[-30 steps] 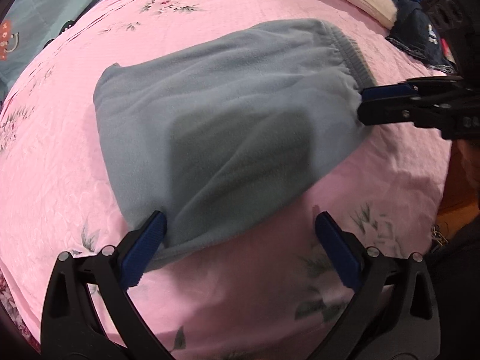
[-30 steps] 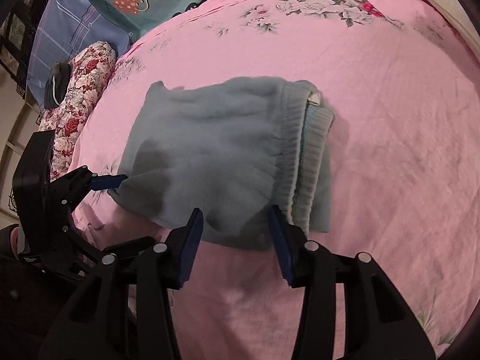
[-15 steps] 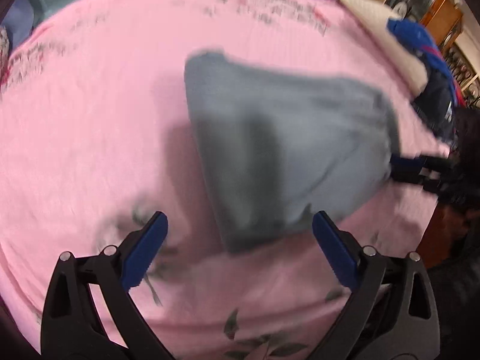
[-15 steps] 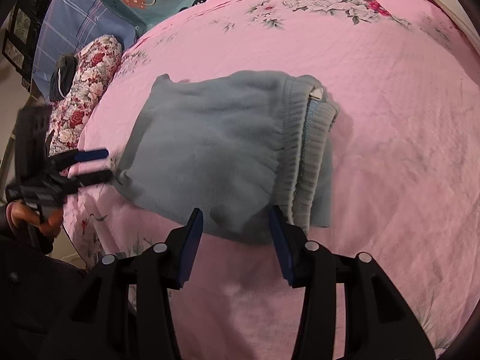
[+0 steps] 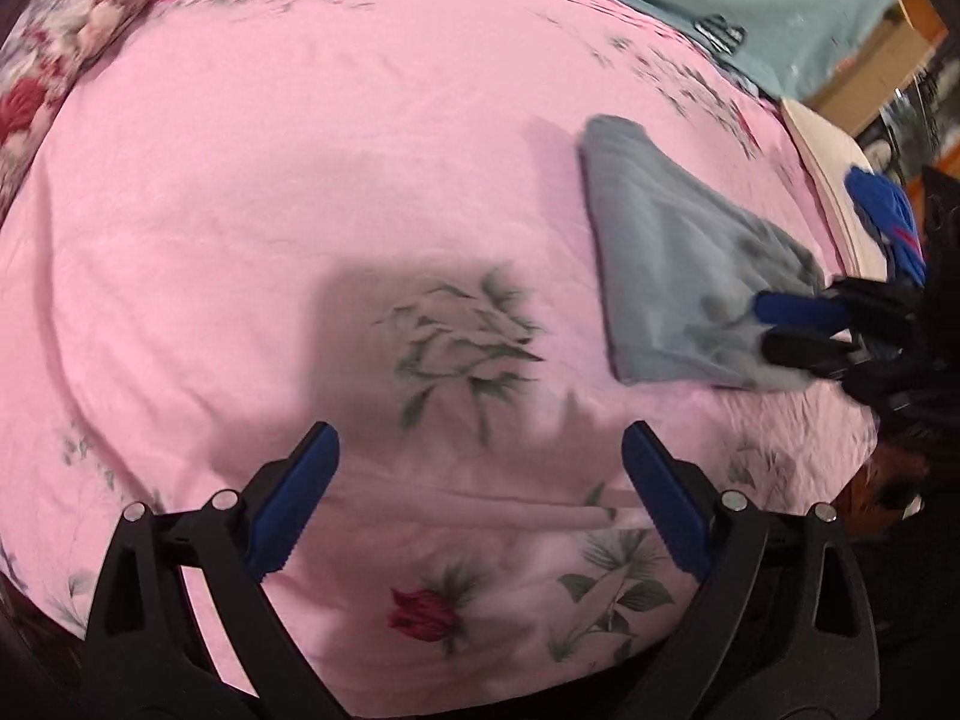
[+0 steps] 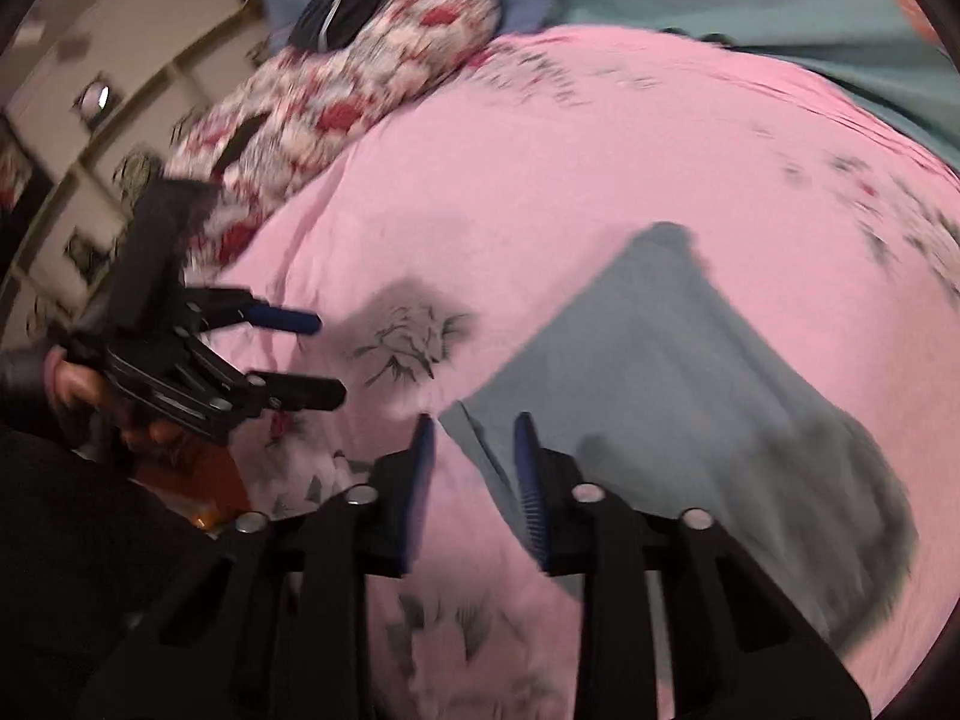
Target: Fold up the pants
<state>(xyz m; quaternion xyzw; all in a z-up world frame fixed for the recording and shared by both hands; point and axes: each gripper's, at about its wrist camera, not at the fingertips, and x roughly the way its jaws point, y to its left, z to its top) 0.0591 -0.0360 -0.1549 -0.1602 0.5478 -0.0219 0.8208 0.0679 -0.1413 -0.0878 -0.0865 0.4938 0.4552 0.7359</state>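
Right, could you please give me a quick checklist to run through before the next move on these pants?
1. Left gripper open: ok, jaws stand wide apart.
2. Left gripper clear of the pants: ok, it is over bare pink bedspread, off to the pants' side.
3. Right gripper at the pants: ok, the near corner sits at its fingertips.
4. Right gripper clamped on fabric: not ok, jaws are apart.
5. Fold lying flat and neat: cannot tell, both views are motion-blurred.

Pants (image 5: 678, 276) on bedspread (image 5: 300, 180); pillow (image 6: 336, 90) behind, left.
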